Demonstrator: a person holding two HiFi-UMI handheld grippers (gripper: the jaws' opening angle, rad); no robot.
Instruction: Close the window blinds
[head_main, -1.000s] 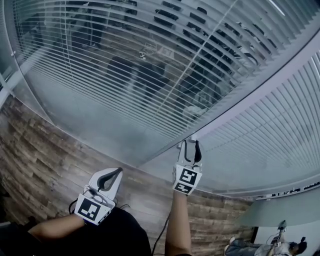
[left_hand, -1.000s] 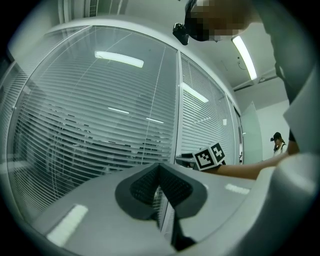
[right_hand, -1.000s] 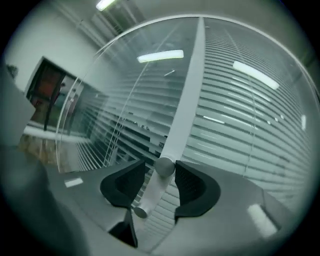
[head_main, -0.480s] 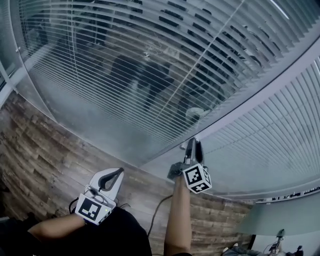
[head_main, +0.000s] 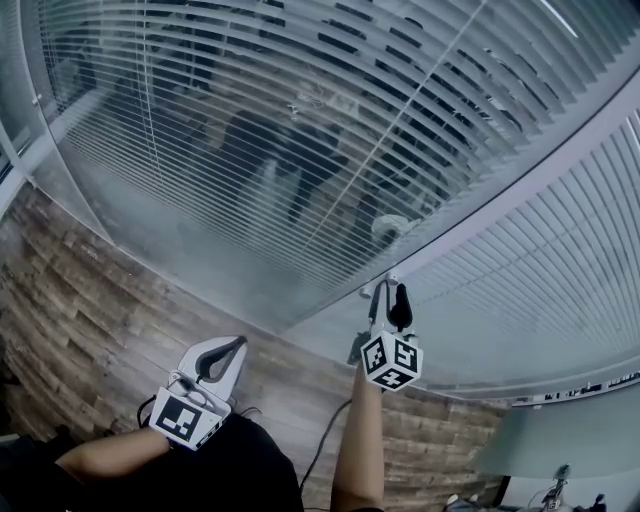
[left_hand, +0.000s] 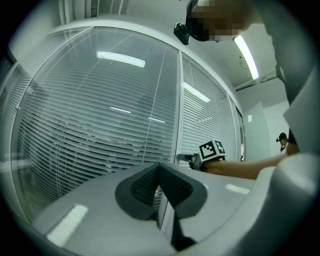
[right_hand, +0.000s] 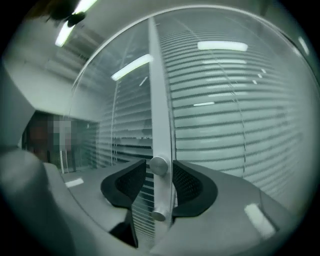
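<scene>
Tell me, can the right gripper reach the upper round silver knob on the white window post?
Probably yes: the right gripper, jaws opening, straddles the upper round silver knob; nothing blocks it.

Underfoot, wood-plank floor (head_main: 90, 300) in brown and grey, reaching right up to the foot of the glass (head_main: 190, 250). A thin dark cable (head_main: 322, 447) curving across the planks at the lower middle. At the lower right, a pale grey-green wall (head_main: 570, 430). Overhead, a long ceiling light (left_hand: 246, 56), lit, against a white ceiling. Mirrored light bars (left_hand: 121, 59) bright in the pane. Far off to the right, a person (left_hand: 283, 140), too small to make out.
</scene>
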